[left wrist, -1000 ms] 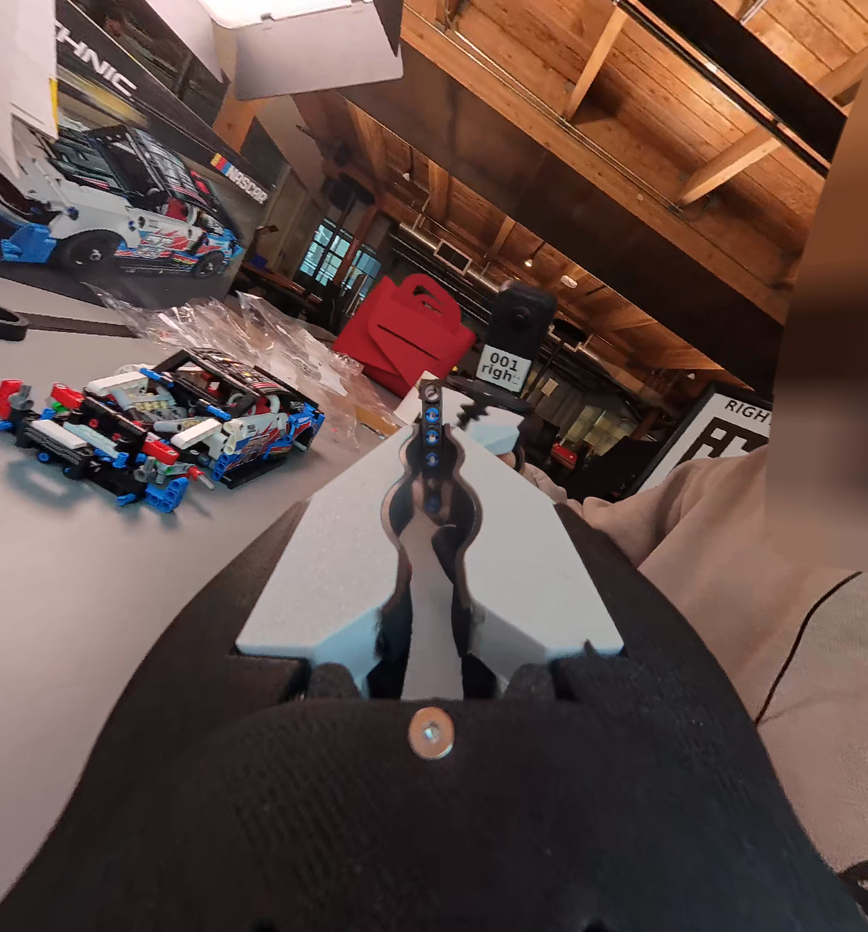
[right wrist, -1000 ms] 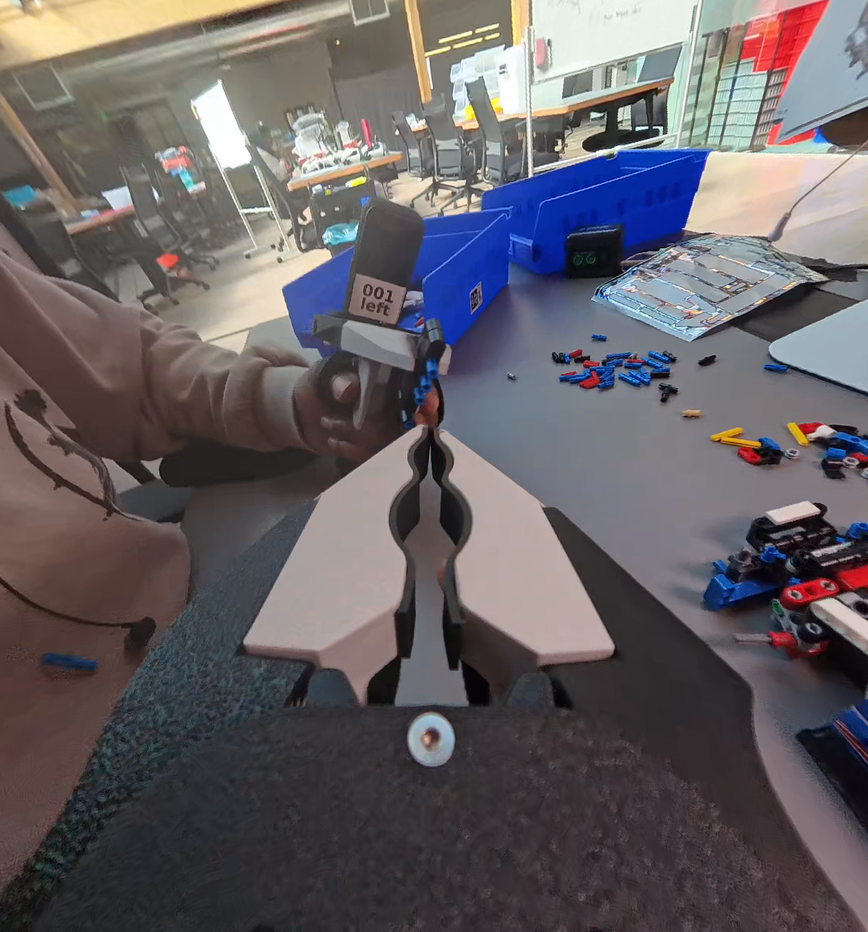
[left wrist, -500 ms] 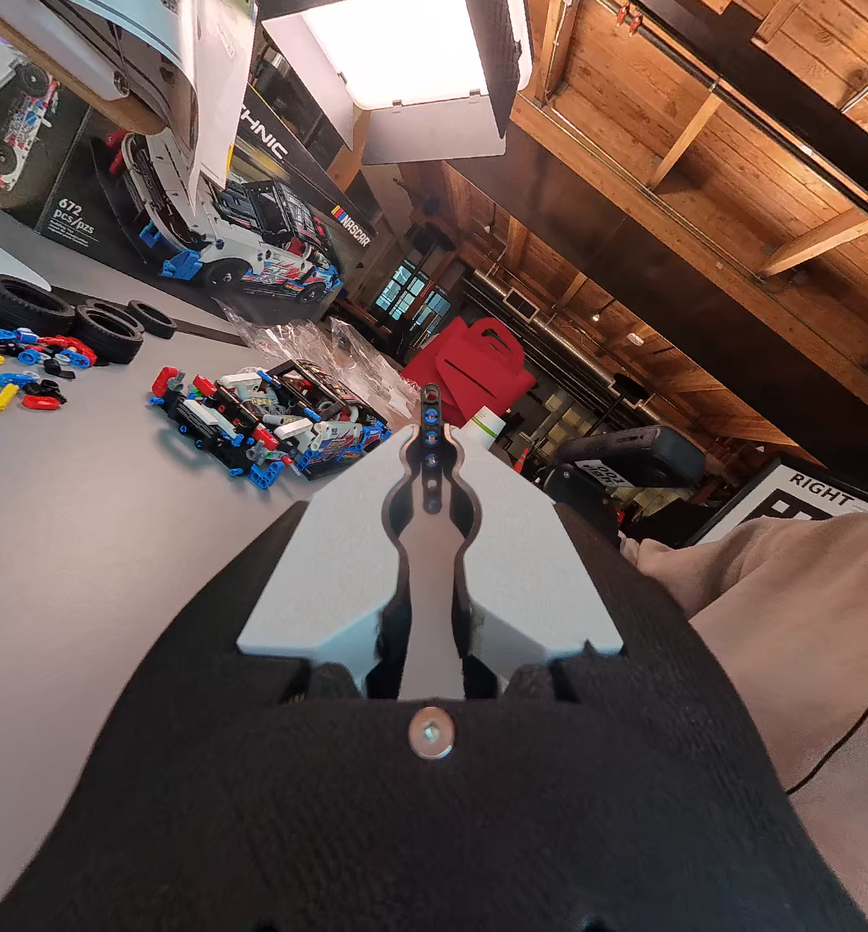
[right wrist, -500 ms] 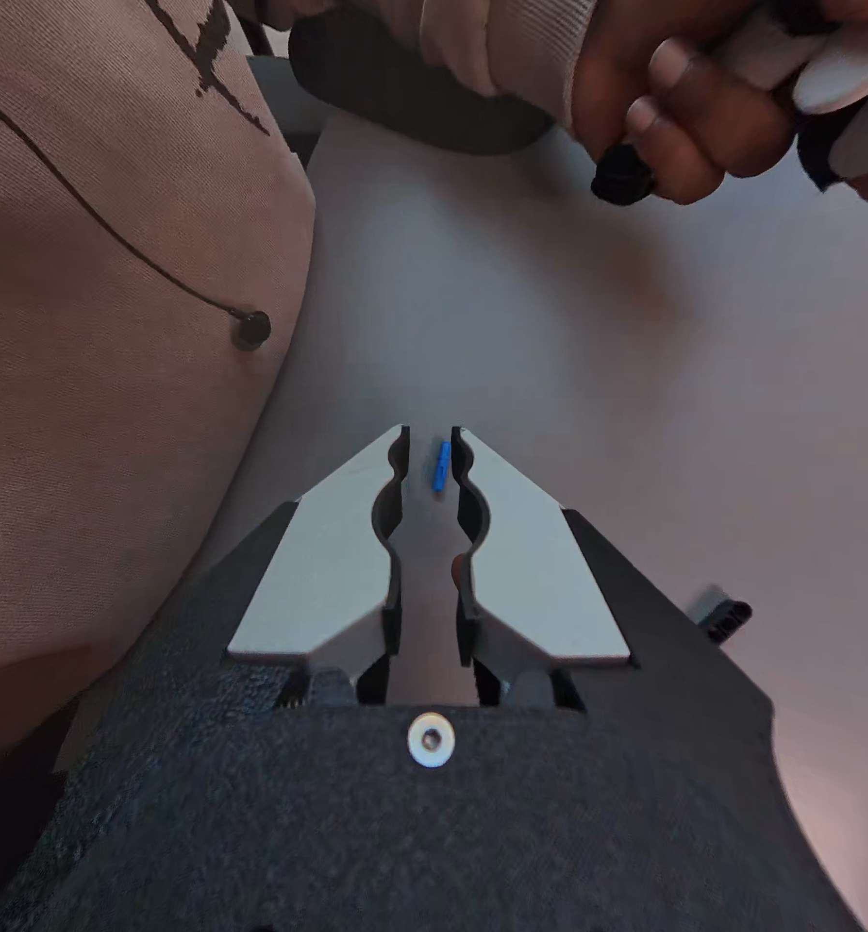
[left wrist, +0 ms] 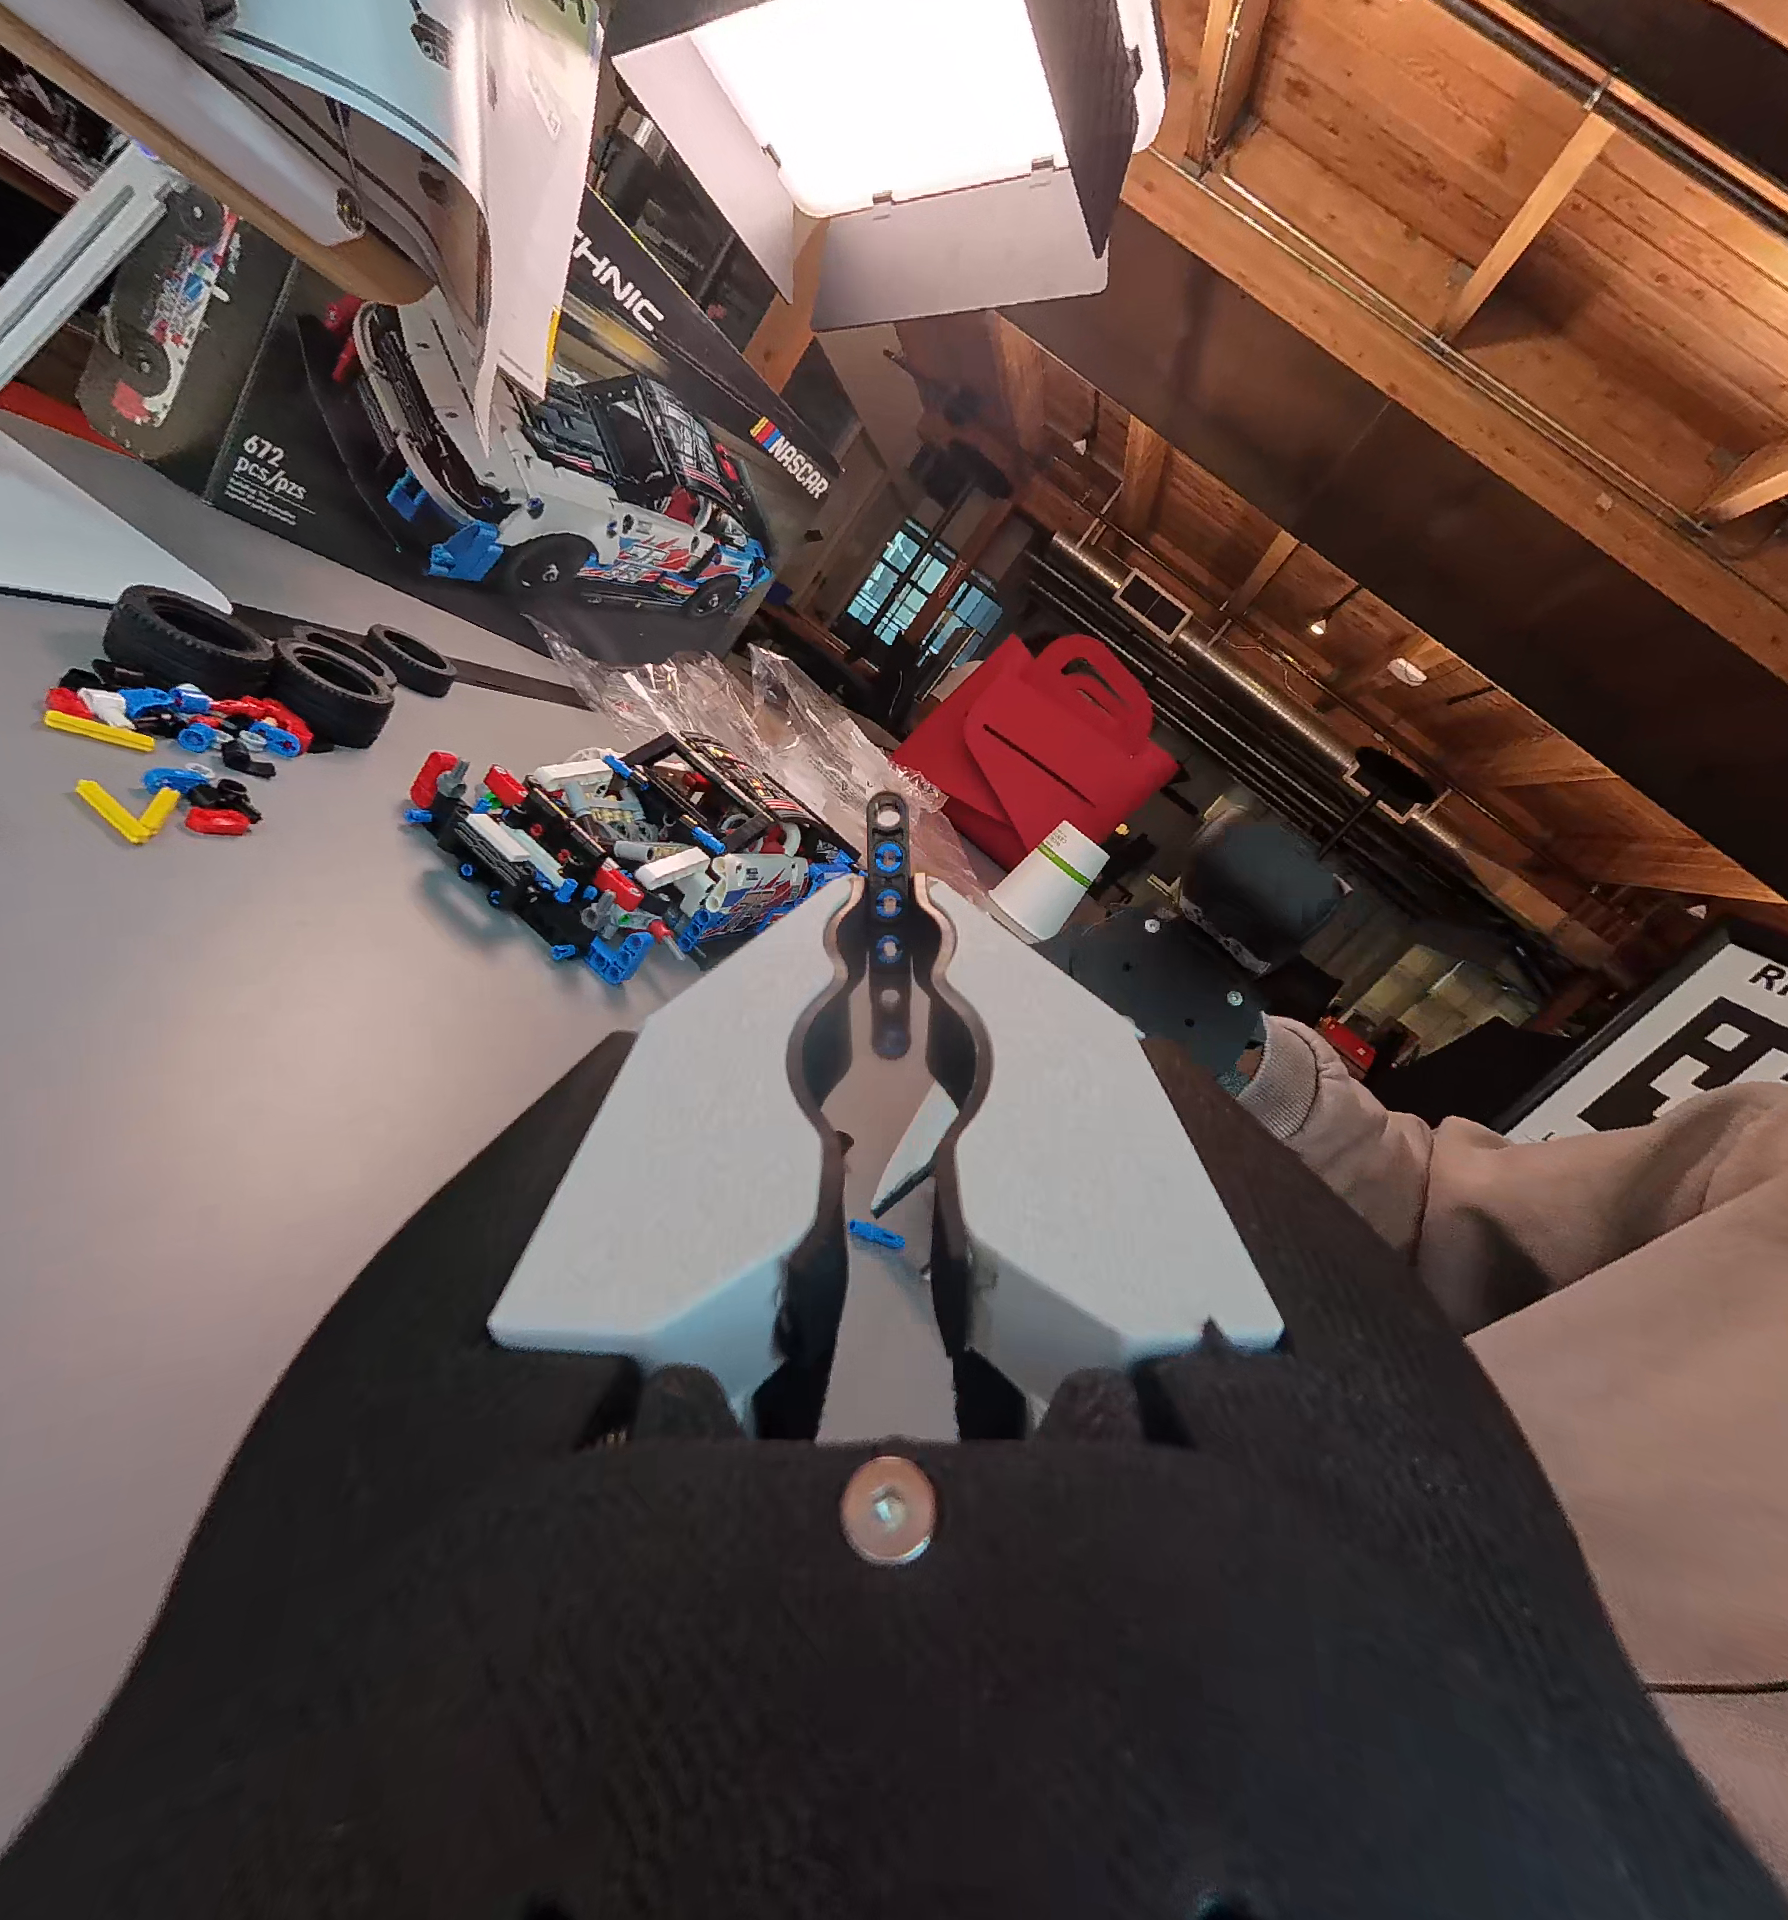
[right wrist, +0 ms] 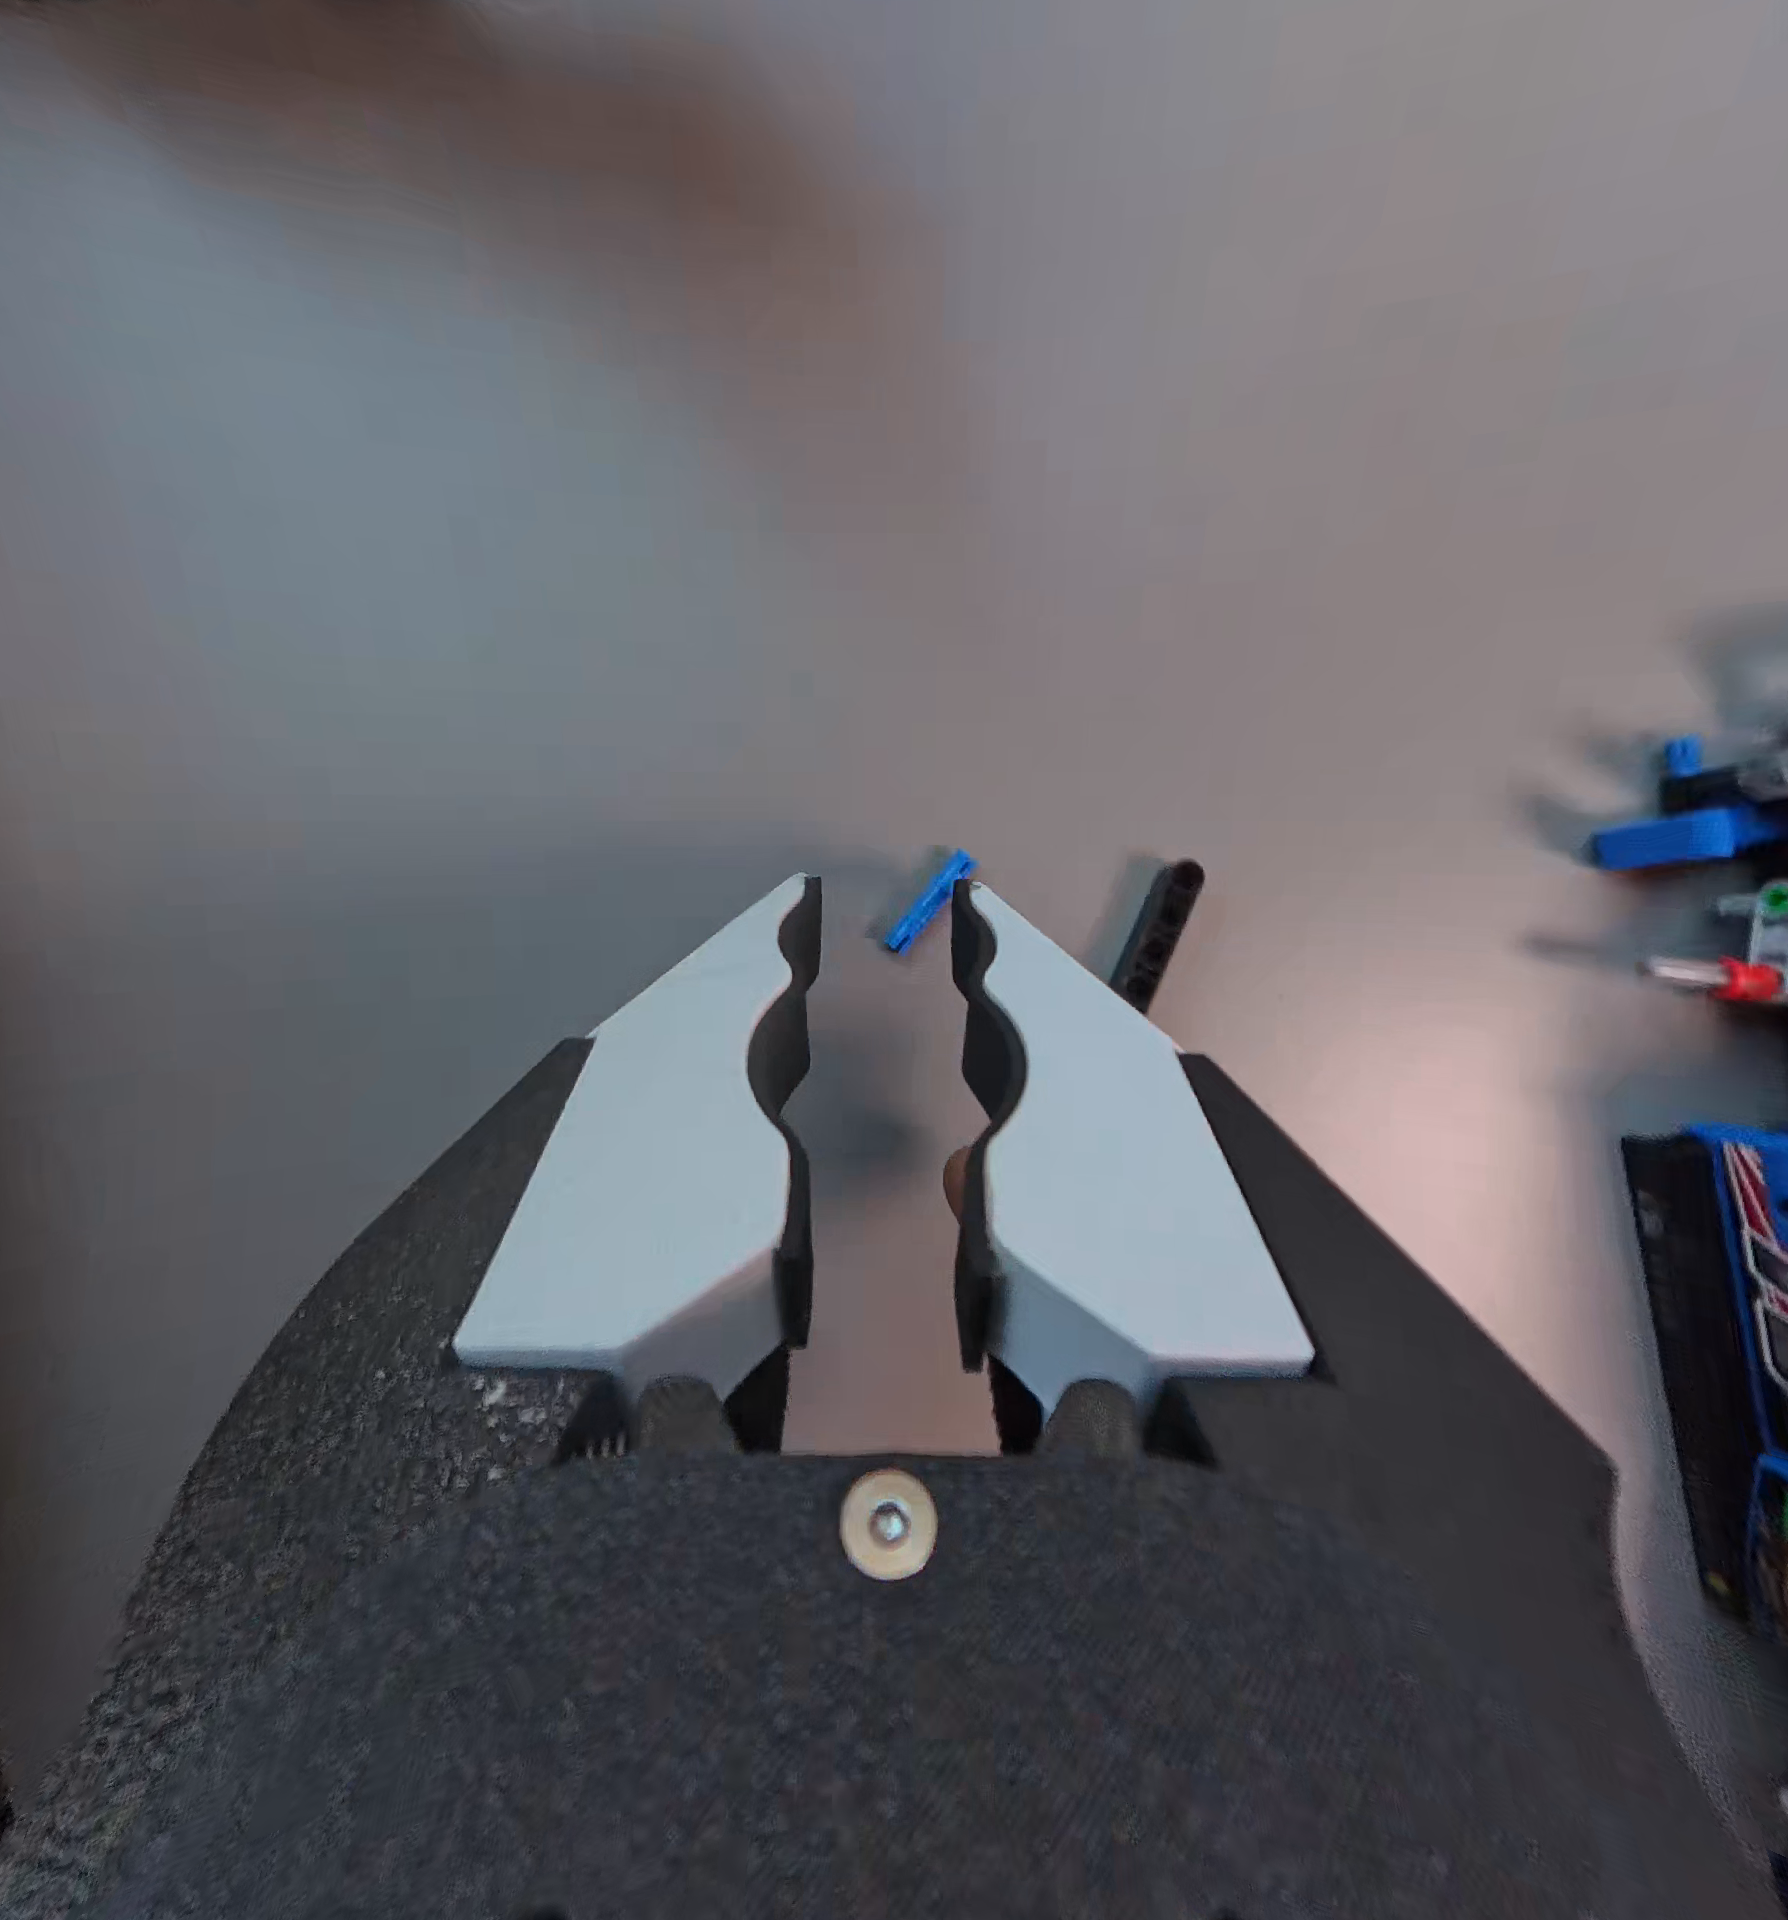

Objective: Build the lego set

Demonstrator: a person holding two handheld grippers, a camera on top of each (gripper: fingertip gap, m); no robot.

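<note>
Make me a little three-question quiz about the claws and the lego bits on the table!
1. True or false: the right claw is squeezing the blue pin.
2. What does the left claw hold: A) a tyre, B) a black beam with holes, C) a yellow stick?
3. Fill in: the half-built car sits on the grey ____.

Key: 1 false, the claw is open and the pin lies on the table; 2 B; 3 table.

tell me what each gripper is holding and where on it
The left gripper pinches a black beam around its middle, upper end poking past the tips. The right gripper is open and empty, over a blue pin on the table.
</note>
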